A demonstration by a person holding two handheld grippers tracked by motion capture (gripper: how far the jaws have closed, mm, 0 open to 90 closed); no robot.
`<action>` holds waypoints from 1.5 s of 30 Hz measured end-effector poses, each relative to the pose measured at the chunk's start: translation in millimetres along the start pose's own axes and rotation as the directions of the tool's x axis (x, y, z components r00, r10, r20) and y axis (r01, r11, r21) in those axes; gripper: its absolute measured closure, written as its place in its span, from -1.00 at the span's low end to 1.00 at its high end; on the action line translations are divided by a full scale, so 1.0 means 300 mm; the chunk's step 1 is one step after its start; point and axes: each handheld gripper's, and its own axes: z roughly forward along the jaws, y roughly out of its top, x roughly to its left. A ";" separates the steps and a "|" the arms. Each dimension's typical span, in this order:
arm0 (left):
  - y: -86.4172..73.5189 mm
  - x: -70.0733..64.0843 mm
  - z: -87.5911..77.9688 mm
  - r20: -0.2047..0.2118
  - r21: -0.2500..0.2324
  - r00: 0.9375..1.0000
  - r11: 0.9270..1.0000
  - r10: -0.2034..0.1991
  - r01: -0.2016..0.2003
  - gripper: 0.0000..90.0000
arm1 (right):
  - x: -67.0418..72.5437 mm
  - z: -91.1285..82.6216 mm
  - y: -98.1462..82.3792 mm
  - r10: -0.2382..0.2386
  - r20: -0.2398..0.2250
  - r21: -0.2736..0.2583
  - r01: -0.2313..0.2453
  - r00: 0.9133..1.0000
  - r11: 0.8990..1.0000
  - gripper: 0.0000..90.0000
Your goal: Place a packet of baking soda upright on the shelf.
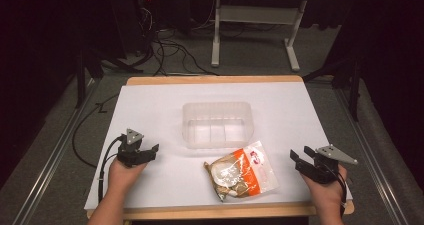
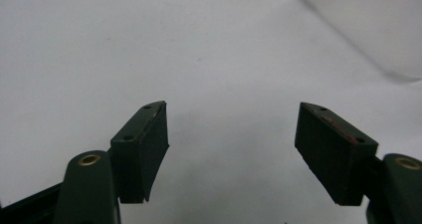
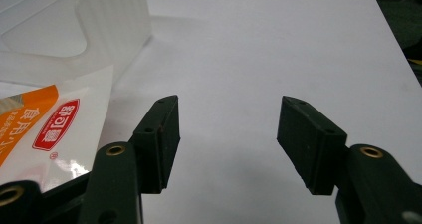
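Hands grip a gripper each at the table's near edge. The left gripper [image 1: 150, 151], near the near-left corner, rests on the white surface [image 1: 280, 105] with its jaws spread wide and nothing between them. A clear plastic container [image 1: 217, 124] sits mid-table, and a food packet [image 1: 241, 171] in orange and white lies just nearer, toward the front edge. The right gripper [image 1: 299, 156], near the near-right corner, also has its jaws apart and empty.

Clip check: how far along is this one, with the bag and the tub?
Nothing looks done: the bag lies on the table beside the empty tub. Nothing in hand: left claw and right claw are open. Any bag handling remains.
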 end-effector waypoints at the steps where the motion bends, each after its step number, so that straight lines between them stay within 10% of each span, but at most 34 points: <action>1: 0.000 0.000 0.000 0.000 0.000 1.000 1.000 0.000 0.000 -0.33 | 0.000 0.000 0.000 0.000 0.000 0.000 0.000 1.000 1.000 -0.06; 12: 0.013 -0.002 -0.027 0.075 -0.064 0.997 0.998 -0.012 0.016 -0.27 | 0.000 -0.003 -0.004 0.028 -0.018 -0.009 -0.028 0.999 1.000 -0.21; 32: 0.020 -0.005 -0.041 0.055 -0.086 0.998 0.996 -0.015 0.020 -0.30 | 0.109 -0.052 0.014 -0.010 -0.107 -0.046 0.005 0.994 0.999 -0.42; 45: 0.026 -0.018 -0.047 0.062 -0.096 0.998 0.995 0.018 -0.012 -0.30 | 0.215 0.010 -0.035 0.003 -0.188 0.112 0.019 0.982 0.994 -0.56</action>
